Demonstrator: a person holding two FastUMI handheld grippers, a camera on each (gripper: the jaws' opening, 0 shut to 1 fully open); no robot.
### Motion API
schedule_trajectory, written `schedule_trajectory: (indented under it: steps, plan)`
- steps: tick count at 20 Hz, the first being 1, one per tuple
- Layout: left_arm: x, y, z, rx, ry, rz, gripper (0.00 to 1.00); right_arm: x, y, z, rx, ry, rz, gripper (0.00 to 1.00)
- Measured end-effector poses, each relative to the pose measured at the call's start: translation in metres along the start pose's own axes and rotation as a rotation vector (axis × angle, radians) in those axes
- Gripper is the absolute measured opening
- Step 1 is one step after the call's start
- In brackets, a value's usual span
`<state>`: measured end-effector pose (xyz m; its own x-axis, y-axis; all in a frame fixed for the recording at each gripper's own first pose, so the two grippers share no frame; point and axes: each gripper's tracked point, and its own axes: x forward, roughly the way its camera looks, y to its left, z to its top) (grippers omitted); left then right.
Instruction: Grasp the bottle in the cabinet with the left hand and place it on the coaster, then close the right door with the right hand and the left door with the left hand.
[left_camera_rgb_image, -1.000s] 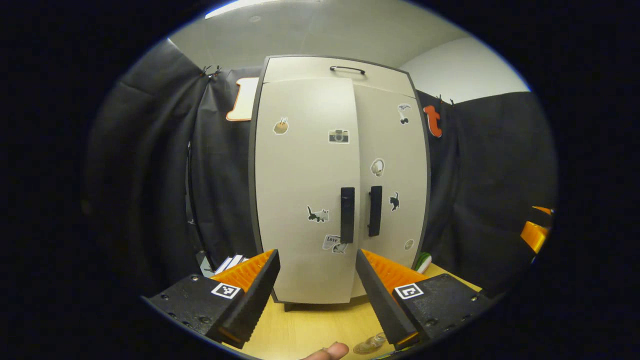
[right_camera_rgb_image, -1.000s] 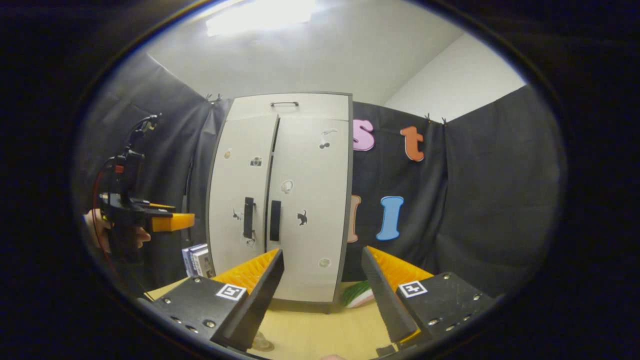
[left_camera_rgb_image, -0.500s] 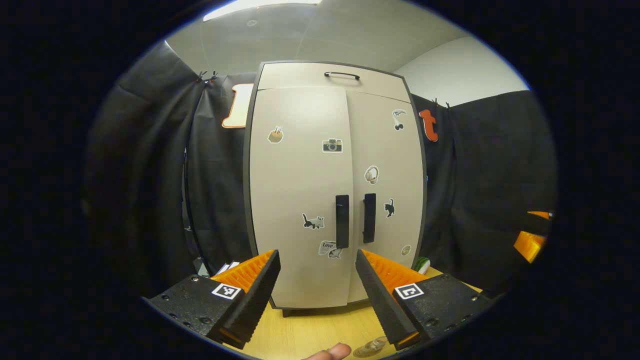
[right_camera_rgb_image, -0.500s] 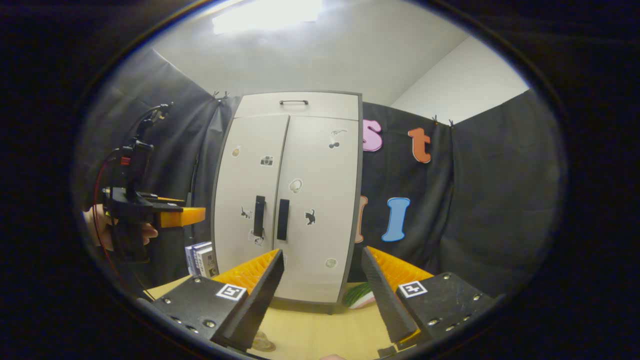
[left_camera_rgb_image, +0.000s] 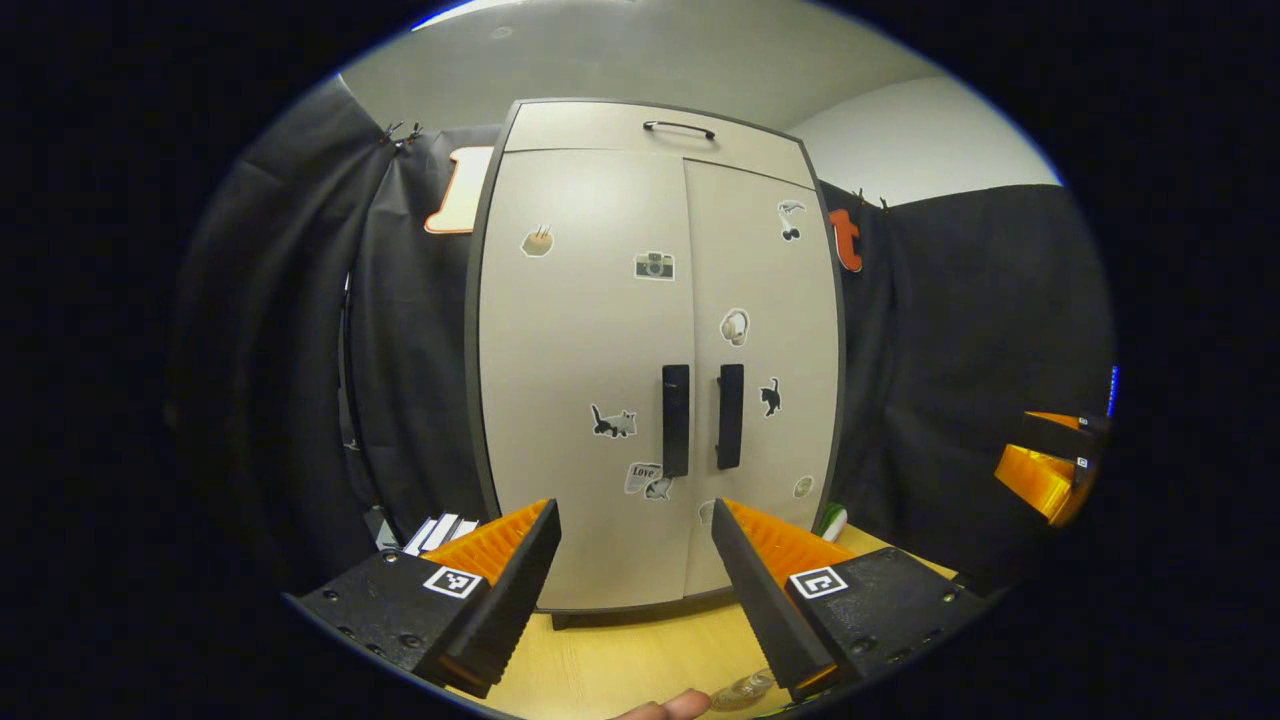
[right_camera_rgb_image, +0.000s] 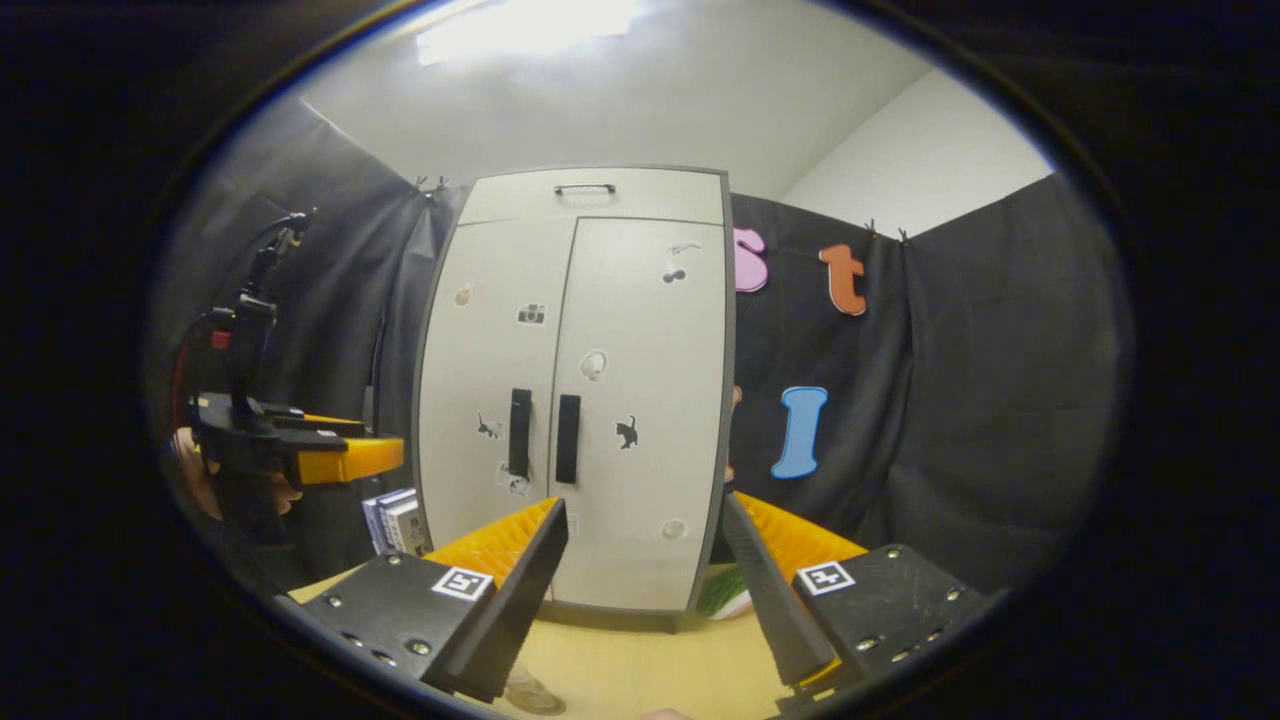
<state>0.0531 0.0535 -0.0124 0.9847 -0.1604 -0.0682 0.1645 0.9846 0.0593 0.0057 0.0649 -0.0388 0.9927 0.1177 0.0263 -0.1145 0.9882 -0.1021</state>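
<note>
The tall beige two-door cabinet (left_camera_rgb_image: 655, 350) stands on the light wooden worktop (left_camera_rgb_image: 620, 660) with its left door (left_camera_rgb_image: 580, 380) and right door (left_camera_rgb_image: 765, 370) both flush shut. The left hand-held gripper (left_camera_rgb_image: 632, 590) hovers before them, fingers apart and empty; the right hand-held gripper (right_camera_rgb_image: 640, 590) likewise. A clear bottle (left_camera_rgb_image: 742, 688) peeks at the worktop's near edge; its coaster cannot be made out.

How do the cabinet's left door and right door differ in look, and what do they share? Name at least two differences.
1. The left door bears a camera sticker; the right door has none.
2. The left door's handle sits at its right edge; the right door's handle sits at its left edge.
Shared: both are pale, shut, carry a cat sticker and have a dark upright handle.
</note>
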Motion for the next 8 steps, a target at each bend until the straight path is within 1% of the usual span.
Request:
schedule_trajectory:
  steps: [1,3,4,5,6,7,8]
  plan:
    - [0.002,0.002,0.0,-0.004,-0.005,0.001,0.96,0.003,-0.001,0.0,0.0,-0.005,-0.01,0.92]
    - [0.006,0.003,-0.001,-0.005,-0.006,0.003,0.96,0.009,0.0,0.0,0.006,-0.005,-0.025,0.92]
    - [0.008,0.002,0.0,-0.004,-0.008,0.002,0.96,0.01,-0.001,0.0,0.011,-0.005,-0.03,0.95]
    - [0.009,0.001,0.0,-0.002,-0.009,0.002,0.96,0.012,0.0,0.0,0.013,-0.006,-0.029,0.95]
    - [0.011,0.0,0.001,-0.001,-0.01,0.003,0.96,0.014,0.0,0.0,0.015,-0.007,-0.028,0.92]
    - [0.013,-0.004,0.0,0.001,-0.01,-0.001,0.96,0.016,0.001,-0.001,0.015,-0.005,-0.023,0.95]
    - [0.014,-0.008,-0.002,0.004,-0.003,-0.002,0.96,0.017,0.0,-0.003,0.015,0.001,-0.023,0.92]
